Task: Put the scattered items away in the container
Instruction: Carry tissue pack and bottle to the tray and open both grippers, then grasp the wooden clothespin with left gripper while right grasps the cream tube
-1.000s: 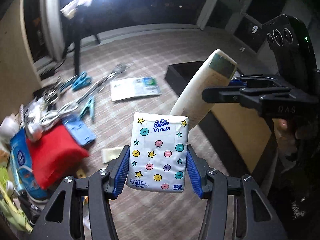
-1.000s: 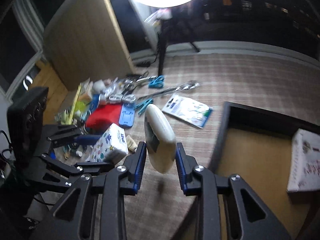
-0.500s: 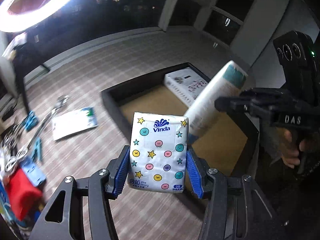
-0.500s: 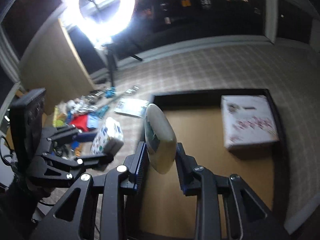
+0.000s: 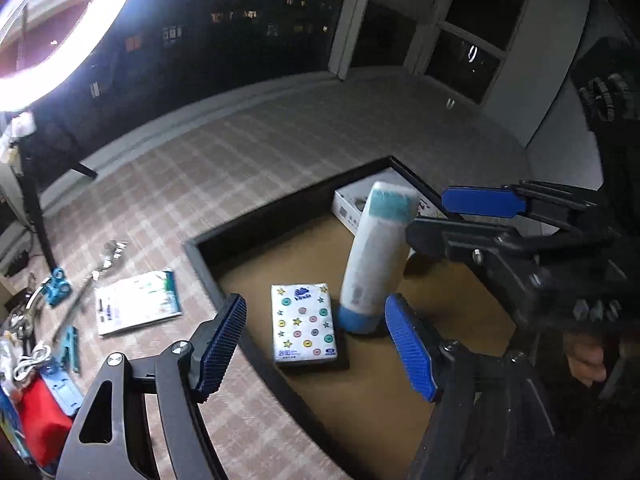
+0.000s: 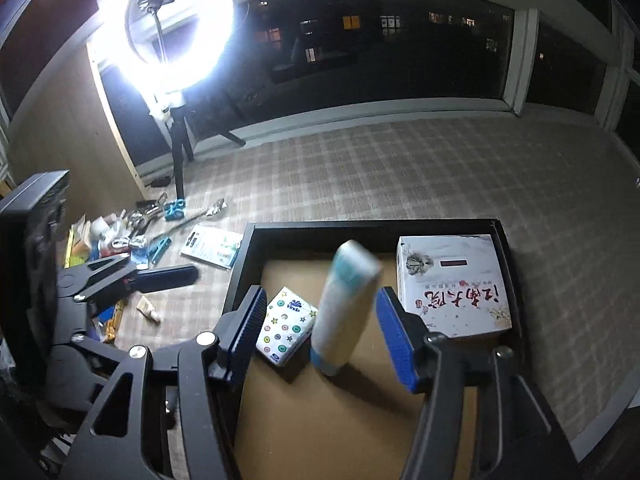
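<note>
The black-rimmed tray [image 5: 280,210] with a brown floor lies under both grippers. A star-patterned tissue pack [image 5: 304,324] rests flat on the tray floor, below and between the fingers of my left gripper [image 5: 316,344], whose jaws are opening and touch nothing. A white bottle with a teal cap [image 6: 344,308] stands tilted and blurred beside the pack [image 6: 286,330], its blue base on the tray floor [image 6: 360,420]. My right gripper [image 6: 322,332] is opening around the bottle with gaps on both sides. In the left wrist view the right gripper [image 5: 452,220] sits beside the bottle's cap [image 5: 390,204].
A white printed box [image 6: 454,284] fills the tray's far right corner. On the checked cloth to the left lie a leaflet packet [image 5: 136,302], blue clips [image 5: 58,290], metal tongs [image 5: 100,268], a red cloth [image 5: 40,412] and a white cable. A ring light [image 6: 176,20] stands behind.
Both grippers moved right from the clutter to above the tray and opened. The tissue pack left the left jaws and the bottle left the right jaws; both are now in the tray.
</note>
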`<state>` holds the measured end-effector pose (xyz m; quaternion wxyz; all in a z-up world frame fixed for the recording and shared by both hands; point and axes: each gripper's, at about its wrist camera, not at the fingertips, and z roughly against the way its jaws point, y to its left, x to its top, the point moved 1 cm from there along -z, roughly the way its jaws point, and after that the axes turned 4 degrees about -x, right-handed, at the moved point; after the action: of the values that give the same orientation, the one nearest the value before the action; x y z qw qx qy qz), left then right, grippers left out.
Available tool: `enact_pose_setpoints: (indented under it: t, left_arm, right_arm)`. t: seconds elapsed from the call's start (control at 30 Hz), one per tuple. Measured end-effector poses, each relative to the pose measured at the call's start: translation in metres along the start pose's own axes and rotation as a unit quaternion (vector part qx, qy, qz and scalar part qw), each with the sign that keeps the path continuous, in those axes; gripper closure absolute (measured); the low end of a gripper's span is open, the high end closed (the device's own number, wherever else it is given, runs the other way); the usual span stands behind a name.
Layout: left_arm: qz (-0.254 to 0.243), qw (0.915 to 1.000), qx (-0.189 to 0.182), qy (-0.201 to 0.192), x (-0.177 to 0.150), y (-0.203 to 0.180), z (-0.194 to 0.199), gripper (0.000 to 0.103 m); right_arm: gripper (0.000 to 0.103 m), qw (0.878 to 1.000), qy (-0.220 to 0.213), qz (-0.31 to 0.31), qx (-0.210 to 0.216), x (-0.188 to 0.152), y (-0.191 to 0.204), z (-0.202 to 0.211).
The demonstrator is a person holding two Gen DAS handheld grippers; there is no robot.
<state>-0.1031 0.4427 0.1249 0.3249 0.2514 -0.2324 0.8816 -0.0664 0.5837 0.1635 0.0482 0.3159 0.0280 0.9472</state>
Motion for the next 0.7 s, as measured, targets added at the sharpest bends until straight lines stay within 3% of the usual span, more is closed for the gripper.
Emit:
enact_pose_setpoints:
  t: [0.3,0.5,0.7]
  left_arm:
    - [0.035,0.9989,0.026,-0.015,-0.027,0.044,0.043,0.033]
    - [0.046,0.993,0.105,-0.029,-0.071,0.085,0.095,0.033]
    - [0.11,0.9801,0.163,-0.027,-0.126,0.143,0.144,0.033]
  right_arm:
    - [0.047,0.999,0.001,-0.034,0.019,-0.001,-0.011,-0.005]
    - [0.047,0.999,-0.001,-0.029,0.031,-0.003,0.001,-0.001]
    - [0.047,0.998,0.004,0.014,0.057,-0.003,0.041,-0.012]
